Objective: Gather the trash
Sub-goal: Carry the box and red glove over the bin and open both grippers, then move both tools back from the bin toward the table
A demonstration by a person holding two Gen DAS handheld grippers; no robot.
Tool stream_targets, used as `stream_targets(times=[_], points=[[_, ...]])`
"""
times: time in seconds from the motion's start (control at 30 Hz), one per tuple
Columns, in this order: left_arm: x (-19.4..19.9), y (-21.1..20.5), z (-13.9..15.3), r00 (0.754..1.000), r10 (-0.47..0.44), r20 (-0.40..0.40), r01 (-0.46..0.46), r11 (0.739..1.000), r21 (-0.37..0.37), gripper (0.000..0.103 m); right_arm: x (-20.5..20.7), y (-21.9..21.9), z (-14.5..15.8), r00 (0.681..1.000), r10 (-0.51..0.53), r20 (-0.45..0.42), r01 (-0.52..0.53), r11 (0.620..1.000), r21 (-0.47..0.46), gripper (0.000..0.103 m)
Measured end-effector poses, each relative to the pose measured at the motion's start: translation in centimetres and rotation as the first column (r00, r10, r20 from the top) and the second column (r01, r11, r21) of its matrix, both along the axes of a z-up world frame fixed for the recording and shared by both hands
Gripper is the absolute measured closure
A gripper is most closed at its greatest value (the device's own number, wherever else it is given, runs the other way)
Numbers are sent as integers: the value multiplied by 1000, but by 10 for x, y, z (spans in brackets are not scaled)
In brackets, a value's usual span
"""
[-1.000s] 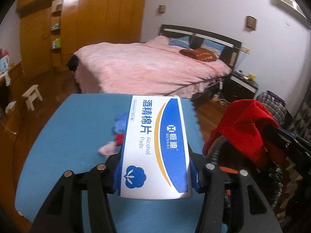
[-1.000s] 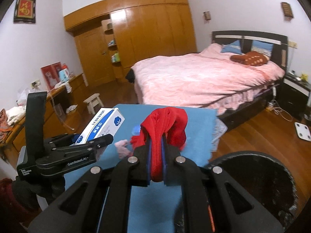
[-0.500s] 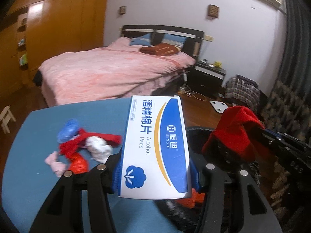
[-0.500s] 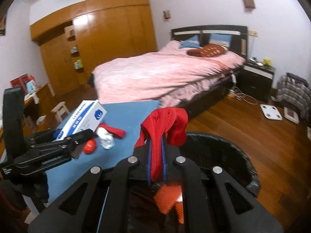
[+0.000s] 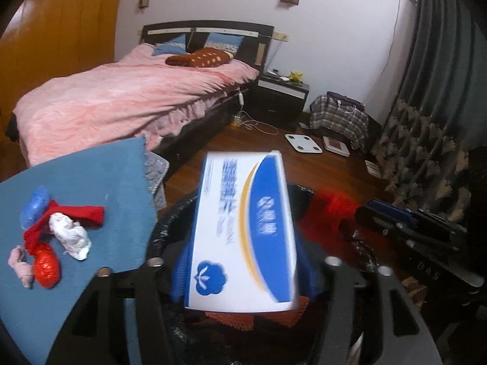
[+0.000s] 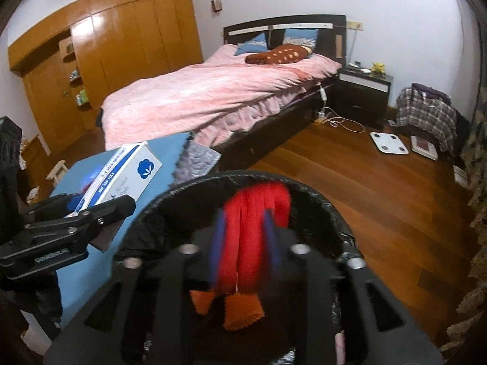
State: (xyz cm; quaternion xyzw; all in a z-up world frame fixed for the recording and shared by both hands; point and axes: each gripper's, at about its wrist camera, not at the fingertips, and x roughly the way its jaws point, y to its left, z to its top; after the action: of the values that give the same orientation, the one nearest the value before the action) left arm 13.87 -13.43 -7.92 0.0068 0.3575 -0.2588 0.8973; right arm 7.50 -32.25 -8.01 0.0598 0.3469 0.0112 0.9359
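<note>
My left gripper (image 5: 240, 261) holds a white and blue alcohol pads box (image 5: 243, 231) over the black bin (image 5: 170, 222); the jaws look spread a little and the box is motion-blurred. The box also shows in the right wrist view (image 6: 121, 176). My right gripper (image 6: 243, 237) has its jaws parted around a blurred red cloth (image 6: 258, 213) over the bin (image 6: 319, 200). An orange item (image 6: 240, 307) lies inside the bin. On the blue table (image 5: 91, 176) lie a white wad (image 5: 71, 237), a red cloth strip (image 5: 82, 213), a red wrapper (image 5: 45, 267) and a blue scrap (image 5: 35, 203).
A bed with a pink cover (image 6: 219, 91) stands behind the table. A nightstand (image 6: 362, 94), a white scale (image 6: 388, 143) and a plaid bag (image 6: 426, 112) are on the wooden floor at the right. A wooden wardrobe (image 6: 121, 54) fills the back left.
Both grippers have swung right and down over the bin. The right jaws have parted and the red cloth is blurred, slipping downward. The left jaws have widened around the blurred box.
</note>
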Motion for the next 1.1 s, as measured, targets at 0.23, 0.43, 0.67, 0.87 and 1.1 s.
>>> stream_targets(times=[0.23,0.43,0.67,0.87,1.1], points=[[-1,20,2,999,49,24,-49,999,-2,24,-4,-6,-3,999,-29,25,30,999,-13,16],[-5,53,12,988,144,63,-145,989,9,11,-4,9,6,997,-13,72,14,1000,-10,7],[-9,95,19,966,242,87,-244,970,12,10,6,43,14,996,38,80,-38,999,-5,6],[-14,124,21,948,301,106,-305,952,22,9,15,75,17,991,95,91,-95,995,0,6],[-18,161,19,922,370,113,-374,927,21,9,28,110,19,985,145,93,-146,989,1,6]])
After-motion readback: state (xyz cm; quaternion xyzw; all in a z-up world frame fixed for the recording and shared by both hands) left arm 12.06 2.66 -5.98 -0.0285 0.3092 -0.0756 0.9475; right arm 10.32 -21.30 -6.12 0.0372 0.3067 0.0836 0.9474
